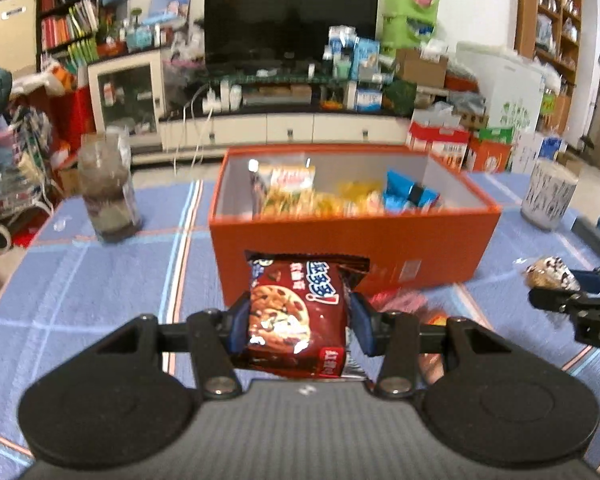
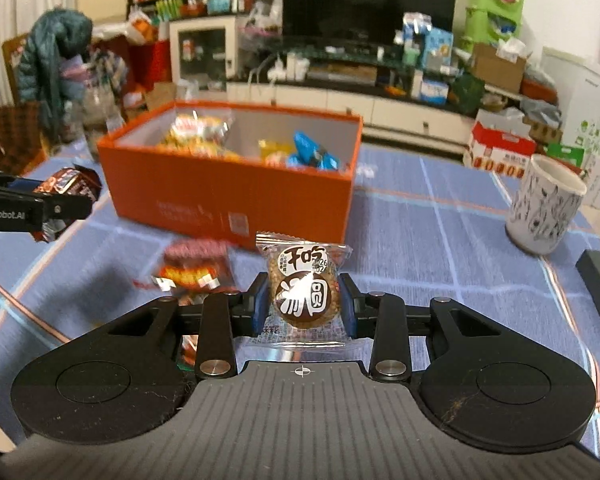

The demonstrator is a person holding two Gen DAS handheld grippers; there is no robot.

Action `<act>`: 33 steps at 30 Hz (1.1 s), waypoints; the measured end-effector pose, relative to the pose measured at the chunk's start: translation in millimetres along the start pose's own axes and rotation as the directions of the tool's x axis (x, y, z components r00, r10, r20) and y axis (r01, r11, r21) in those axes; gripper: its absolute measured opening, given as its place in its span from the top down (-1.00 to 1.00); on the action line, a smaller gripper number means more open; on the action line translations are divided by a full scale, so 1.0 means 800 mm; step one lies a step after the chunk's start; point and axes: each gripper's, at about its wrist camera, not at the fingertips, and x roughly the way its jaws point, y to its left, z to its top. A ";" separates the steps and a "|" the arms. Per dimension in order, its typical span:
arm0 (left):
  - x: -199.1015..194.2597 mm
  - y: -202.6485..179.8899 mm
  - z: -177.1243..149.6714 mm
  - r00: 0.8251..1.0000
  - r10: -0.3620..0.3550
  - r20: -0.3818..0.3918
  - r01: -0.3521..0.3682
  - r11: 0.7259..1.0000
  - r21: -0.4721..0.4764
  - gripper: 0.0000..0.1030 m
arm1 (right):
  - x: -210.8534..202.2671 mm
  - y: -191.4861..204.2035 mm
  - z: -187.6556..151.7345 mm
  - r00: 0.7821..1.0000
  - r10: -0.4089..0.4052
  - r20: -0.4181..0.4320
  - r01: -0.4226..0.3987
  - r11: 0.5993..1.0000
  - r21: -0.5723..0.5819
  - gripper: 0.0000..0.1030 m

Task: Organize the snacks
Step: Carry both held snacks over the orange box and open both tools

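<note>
Your left hand-held gripper (image 1: 298, 320) pinches a dark-red foil cookie packet (image 1: 300, 312); your right hand-held gripper (image 2: 305, 305) pinches a clear-wrapped round brown sesame cake (image 2: 305, 292), both just before the open orange cardboard box (image 2: 232, 188).

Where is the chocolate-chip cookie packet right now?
The cookie packet is clamped in the left gripper, held above the blue cloth just in front of the orange box; the right wrist view shows it at far left.

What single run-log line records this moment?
left hand-held gripper: shut on dark-red cookie packet | right hand-held gripper: shut on clear round-snack packet | orange cardboard box: ahead, open
</note>
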 end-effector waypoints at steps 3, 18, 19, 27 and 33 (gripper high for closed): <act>-0.014 -0.005 0.009 0.999 0.020 0.050 -0.020 1.000 0.000 0.07 | -0.015 0.008 0.008 0.998 0.000 0.055 0.001 1.000 -0.016 0.61; 0.065 0.003 0.102 0.999 0.024 0.045 -0.024 1.000 -0.006 0.07 | 0.053 0.001 0.134 0.990 0.071 0.121 -0.075 0.997 0.027 0.61; 0.077 0.003 0.110 0.998 0.031 0.045 -0.031 1.000 -0.001 0.07 | 0.062 0.002 0.143 0.990 0.070 0.125 -0.074 0.997 0.026 0.61; 0.123 0.025 0.137 0.992 0.089 0.088 -0.085 0.996 -0.039 -0.80 | 0.113 0.008 0.182 0.992 0.054 0.112 -0.054 0.999 0.003 0.33; 0.028 0.034 0.073 0.990 0.104 0.099 -0.096 0.992 -0.084 -0.99 | 0.032 0.002 0.120 0.977 0.108 0.182 -0.109 0.994 -0.005 -0.24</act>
